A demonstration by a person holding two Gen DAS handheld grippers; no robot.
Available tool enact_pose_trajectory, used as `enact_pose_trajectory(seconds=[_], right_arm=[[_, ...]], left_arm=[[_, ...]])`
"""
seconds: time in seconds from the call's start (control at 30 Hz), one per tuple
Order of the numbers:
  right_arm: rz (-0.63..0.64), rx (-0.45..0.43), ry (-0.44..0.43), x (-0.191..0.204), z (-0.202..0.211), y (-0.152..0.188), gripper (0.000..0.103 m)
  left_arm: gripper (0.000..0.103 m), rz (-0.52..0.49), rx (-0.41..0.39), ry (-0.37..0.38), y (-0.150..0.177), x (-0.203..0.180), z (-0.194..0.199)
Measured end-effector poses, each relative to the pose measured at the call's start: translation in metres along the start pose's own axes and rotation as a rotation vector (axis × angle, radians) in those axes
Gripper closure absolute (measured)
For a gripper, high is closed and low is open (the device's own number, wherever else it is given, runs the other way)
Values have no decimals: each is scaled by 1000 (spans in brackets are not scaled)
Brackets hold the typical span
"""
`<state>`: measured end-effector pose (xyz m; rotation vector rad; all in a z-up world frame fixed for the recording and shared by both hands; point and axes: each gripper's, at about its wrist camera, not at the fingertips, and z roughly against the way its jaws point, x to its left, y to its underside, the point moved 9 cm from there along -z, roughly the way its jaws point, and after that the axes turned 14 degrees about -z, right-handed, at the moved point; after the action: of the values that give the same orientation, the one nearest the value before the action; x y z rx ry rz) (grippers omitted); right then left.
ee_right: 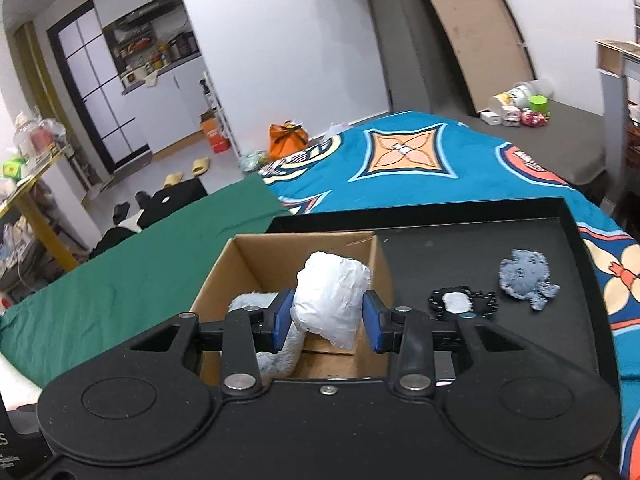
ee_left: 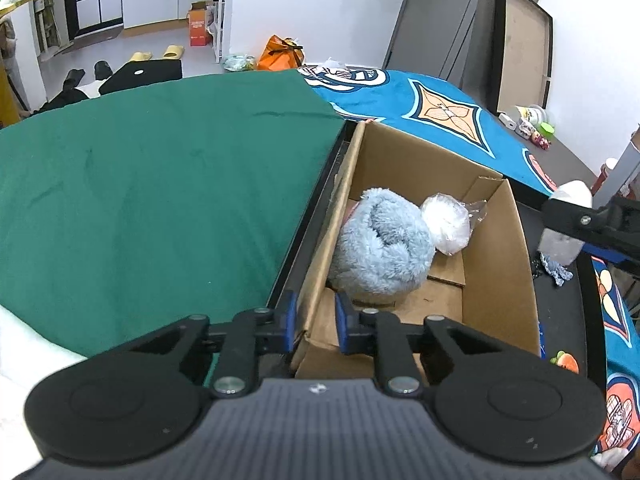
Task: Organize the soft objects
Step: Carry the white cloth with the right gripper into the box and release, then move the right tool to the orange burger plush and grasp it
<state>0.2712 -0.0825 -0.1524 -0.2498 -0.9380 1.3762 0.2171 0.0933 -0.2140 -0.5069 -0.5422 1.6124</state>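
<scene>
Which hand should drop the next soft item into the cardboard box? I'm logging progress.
Right. Its tongs are shut on a white wrapped bundle held just over the cardboard box. The left tongs are clamped on the box's near wall, steadying it, with no item to place.

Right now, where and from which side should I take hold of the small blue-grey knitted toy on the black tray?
Grip the small blue-grey knitted toy across its rounded body, coming from above. It lies flat on the black tray, so its sides offer little to pinch, and its thin limbs at the lower right would probably slip. Nothing touches it.
</scene>
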Motion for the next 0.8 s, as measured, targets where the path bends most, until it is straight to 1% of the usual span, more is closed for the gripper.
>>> enact_pose_trajectory(seconds=[0.07,0.17,0.27,0.3,0.47,0.6,0.7,0.8], right_arm=[[13,8,3,4,-4,3,65],[28,13,11,11,-10,3,63],[61,18,30,16,-18,3,54],[57,23,34,15,-19,3,49],[29,19,51,2,-14,2,48],[4,24,82,-17,-5,5,46],[-18,37,102,-33,2,10,44],[-26,40,129,-48,9,15,42]], left_arm=[[90,12,-1,1,0,3,-1],[90,20,-4,9,0,4,-1],[90,28,-6,17,0,6,-2],[90,30,-7,20,0,6,-2],[90,34,-7,25,0,7,-2],[90,36,-3,21,0,7,-1],[86,23,-8,13,-1,5,1],[86,2,-4,3,-1,1,3]])
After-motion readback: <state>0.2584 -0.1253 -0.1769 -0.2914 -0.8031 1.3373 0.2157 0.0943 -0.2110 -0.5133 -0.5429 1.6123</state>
